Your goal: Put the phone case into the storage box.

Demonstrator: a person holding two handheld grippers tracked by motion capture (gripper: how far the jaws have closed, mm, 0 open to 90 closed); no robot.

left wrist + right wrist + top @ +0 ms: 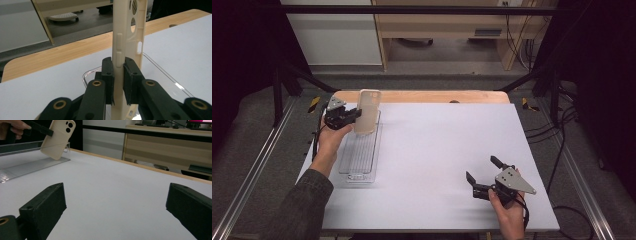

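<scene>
A cream phone case [367, 111] is held up, tilted, over the far end of a clear plastic tray [360, 159] at the table's left. My left gripper [356, 114] is shut on the case's edge. In the left gripper view the two black pads [108, 75] clamp the case [127, 32] just below its side buttons, with the tray's rim [86, 75] beneath. My right gripper [482, 174] rests low at the front right of the table, jaws wide open with nothing between them. From the right gripper view the case [58, 138] hangs above the tray [27, 167].
A white mat [437, 150] covers the table, with a wooden strip [422, 96] at its far edge. Black frame posts [277, 75] stand at both back corners. A wooden desk [170, 145] stands beyond the table.
</scene>
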